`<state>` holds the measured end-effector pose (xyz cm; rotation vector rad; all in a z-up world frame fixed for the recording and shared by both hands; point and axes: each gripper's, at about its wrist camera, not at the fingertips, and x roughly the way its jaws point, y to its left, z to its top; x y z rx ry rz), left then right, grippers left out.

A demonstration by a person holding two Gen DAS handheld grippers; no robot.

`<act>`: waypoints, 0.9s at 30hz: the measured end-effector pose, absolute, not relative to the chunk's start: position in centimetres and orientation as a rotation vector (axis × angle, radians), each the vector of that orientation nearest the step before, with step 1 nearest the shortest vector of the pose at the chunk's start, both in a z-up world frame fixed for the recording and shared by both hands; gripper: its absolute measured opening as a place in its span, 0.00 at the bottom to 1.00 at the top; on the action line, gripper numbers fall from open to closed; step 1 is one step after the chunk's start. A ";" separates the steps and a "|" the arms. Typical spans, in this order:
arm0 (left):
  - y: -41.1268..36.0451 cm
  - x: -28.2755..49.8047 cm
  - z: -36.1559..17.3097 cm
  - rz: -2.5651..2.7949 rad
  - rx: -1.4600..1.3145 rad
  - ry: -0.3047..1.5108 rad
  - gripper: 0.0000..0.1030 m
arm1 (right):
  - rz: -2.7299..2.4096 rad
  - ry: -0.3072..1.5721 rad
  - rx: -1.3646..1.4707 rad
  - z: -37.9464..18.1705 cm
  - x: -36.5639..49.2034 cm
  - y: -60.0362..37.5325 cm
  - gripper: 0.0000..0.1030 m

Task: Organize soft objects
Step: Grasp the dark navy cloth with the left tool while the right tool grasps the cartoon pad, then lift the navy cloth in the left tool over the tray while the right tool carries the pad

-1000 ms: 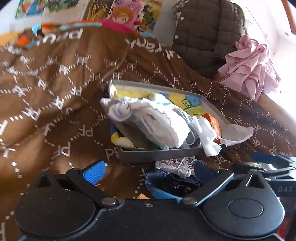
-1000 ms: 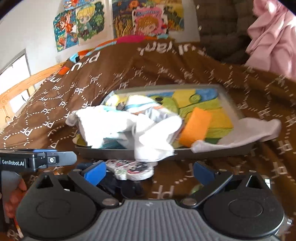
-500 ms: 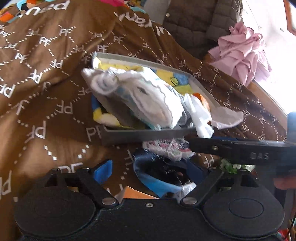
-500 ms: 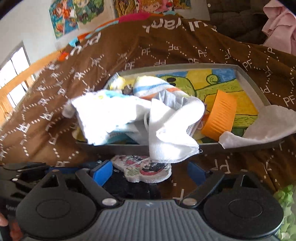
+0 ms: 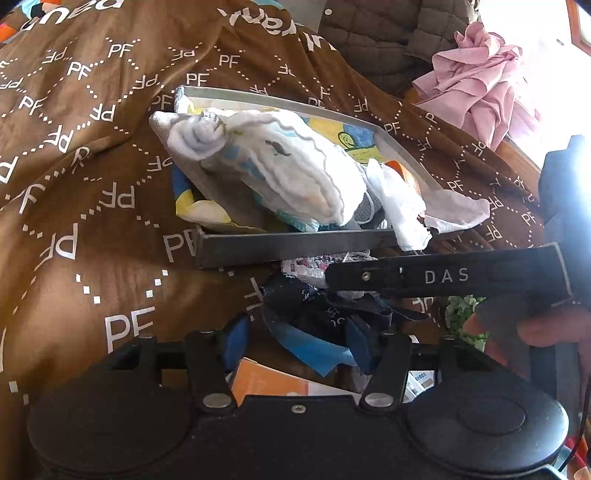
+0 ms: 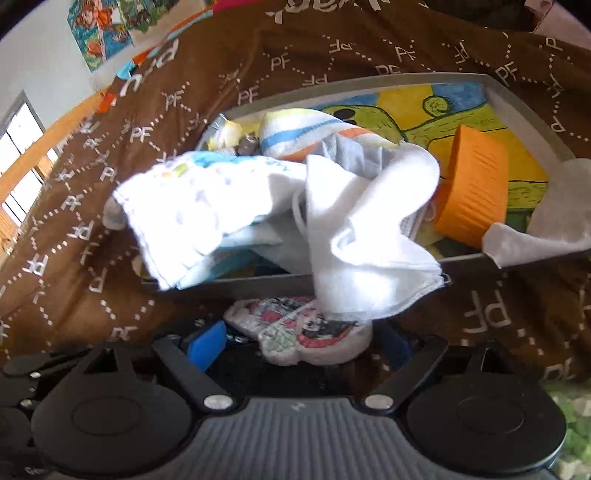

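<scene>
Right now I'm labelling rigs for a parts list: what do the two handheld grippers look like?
The left gripper has a smooth black body with two round domes, black linkage arms on silver pivots, and blue finger pads. The right gripper has the same build, but its centre is ribbed grey. Seen from the left camera, its black finger carries white "DAS" lettering.

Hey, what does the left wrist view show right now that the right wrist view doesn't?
Only the left wrist view shows the pink cloth, the dark blue fabric between the left hand-held gripper fingers, whose jaws have just been closing, and the right hand-held gripper from the side. Only the right wrist view shows the wall posters and the tray's green cartoon lining. Both show the grey tray piled with white cloths and the cartoon-print piece.
</scene>
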<state>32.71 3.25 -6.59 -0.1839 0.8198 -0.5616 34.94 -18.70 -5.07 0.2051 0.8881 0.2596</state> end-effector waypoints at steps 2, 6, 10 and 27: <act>3.4 32.7 -6.6 -0.555 -0.191 0.819 0.52 | 0.253 0.880 0.239 -4.9 34.9 -19.1 0.87; 3.3 32.7 -6.7 -0.546 -0.189 0.816 0.49 | 0.228 0.864 0.295 -4.8 35.1 -20.0 0.78; 3.3 32.5 -6.6 -0.537 -0.183 0.811 0.47 | 0.189 0.855 0.312 -4.9 35.2 -20.5 0.63; 3.7 32.4 -6.7 -0.534 -0.229 0.809 0.22 | 0.204 0.890 0.352 -5.8 35.4 -20.6 0.58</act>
